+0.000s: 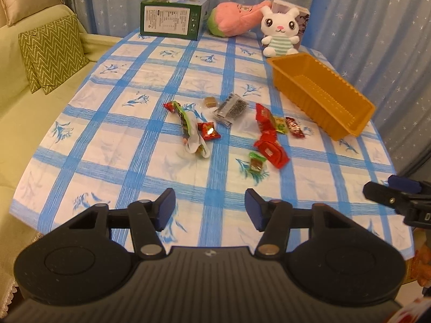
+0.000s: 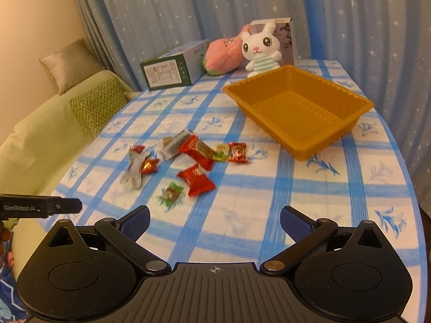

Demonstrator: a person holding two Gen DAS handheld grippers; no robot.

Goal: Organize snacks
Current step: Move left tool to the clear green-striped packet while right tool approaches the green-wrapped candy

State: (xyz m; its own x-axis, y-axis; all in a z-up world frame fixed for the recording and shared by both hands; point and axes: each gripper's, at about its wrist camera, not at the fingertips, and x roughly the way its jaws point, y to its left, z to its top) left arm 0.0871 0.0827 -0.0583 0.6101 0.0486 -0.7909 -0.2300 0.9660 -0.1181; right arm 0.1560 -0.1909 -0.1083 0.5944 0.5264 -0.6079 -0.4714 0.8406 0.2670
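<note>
Several wrapped snacks lie scattered mid-table: a red packet [image 1: 270, 149] [image 2: 196, 180], a small green-wrapped candy [image 1: 256, 162] [image 2: 171, 194], a red foil candy [image 1: 208, 131] [image 2: 149, 165], a long green-and-white wrapper [image 1: 192, 132] and a grey packet [image 1: 232, 108]. An orange plastic tray [image 1: 323, 94] [image 2: 299, 107] stands empty at the right. My left gripper [image 1: 210, 210] hovers open over the near table edge, nothing between its fingers. My right gripper [image 2: 214, 224] is open too, also short of the snacks. Its fingers [image 1: 382, 192] show at the right edge of the left wrist view.
At the far end of the blue-checked tablecloth [image 1: 134, 145] stand a green box [image 1: 172, 17], a pink plush [image 1: 234, 18], a white bunny plush [image 1: 280, 31] and a small carton behind it. A green sofa with a zigzag cushion [image 1: 51, 51] runs along the left side.
</note>
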